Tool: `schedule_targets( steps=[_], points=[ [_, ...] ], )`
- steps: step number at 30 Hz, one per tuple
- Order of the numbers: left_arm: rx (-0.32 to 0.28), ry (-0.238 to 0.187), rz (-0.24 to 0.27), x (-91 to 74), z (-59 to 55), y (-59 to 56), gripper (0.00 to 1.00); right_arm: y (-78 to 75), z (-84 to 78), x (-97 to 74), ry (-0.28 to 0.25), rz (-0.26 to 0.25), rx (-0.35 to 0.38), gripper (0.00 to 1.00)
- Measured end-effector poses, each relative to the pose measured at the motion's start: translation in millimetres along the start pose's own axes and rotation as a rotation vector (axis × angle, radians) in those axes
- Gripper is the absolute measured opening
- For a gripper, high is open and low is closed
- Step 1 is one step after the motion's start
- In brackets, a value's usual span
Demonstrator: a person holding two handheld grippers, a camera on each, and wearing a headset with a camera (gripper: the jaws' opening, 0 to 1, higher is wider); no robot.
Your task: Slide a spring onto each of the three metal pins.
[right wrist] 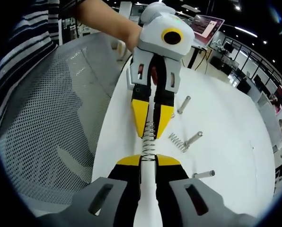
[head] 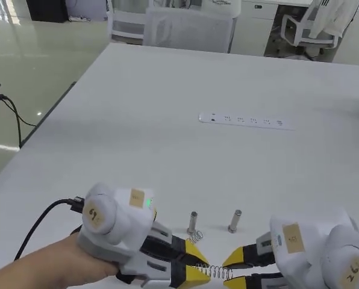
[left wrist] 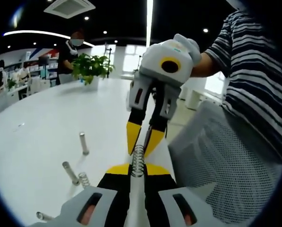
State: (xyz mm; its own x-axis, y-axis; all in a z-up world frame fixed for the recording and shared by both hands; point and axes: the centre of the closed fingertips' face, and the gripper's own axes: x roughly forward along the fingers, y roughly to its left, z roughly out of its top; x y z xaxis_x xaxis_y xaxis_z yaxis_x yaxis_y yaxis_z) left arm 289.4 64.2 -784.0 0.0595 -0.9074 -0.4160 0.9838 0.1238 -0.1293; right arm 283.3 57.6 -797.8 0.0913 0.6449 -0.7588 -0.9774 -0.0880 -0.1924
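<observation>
Three metal pins and two springs are near the desk's front edge. One power strip lies toward the far edge.

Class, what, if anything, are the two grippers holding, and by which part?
One spring, shared: the left gripper clamps one end, the right gripper the other end.

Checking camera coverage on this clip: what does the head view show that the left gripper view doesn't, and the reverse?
Head view: a white power strip farther up the table and a black cable trailing from the left claw. Left gripper view: a potted plant, a striped sleeve and a third metal pin. Both: left and right claw shut on one spring between them, two other pins and a second spring beside one.
</observation>
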Motion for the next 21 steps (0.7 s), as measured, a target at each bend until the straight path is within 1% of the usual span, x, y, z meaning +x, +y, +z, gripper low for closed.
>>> schedule_targets(
  steps=[5,9,14,19,21],
  points=[
    [0.003,-0.001,0.009,-1.7,-0.1,1.6,0.02,-3.3,4.2,-4.1,-0.018,-0.012,-0.005,0.07],
    [-0.006,-0.004,0.015,-3.2,-1.0,3.1,0.02,-6.4,11.1,-9.2,-0.044,-0.023,-0.007,0.07],
    [-0.002,-0.001,0.016,-3.6,-3.4,1.2,0.02,-7.3,26.9,-16.4,-0.101,-0.013,0.017,0.07],
    [0.000,0.000,0.022,-2.9,-4.6,2.1,0.02,-7.7,33.0,-16.3,-0.111,-0.010,0.010,0.07],
    [0.002,0.001,0.021,-2.0,-4.7,1.3,0.02,-7.5,39.3,-17.6,-0.134,-0.004,0.023,0.07]
  ],
)
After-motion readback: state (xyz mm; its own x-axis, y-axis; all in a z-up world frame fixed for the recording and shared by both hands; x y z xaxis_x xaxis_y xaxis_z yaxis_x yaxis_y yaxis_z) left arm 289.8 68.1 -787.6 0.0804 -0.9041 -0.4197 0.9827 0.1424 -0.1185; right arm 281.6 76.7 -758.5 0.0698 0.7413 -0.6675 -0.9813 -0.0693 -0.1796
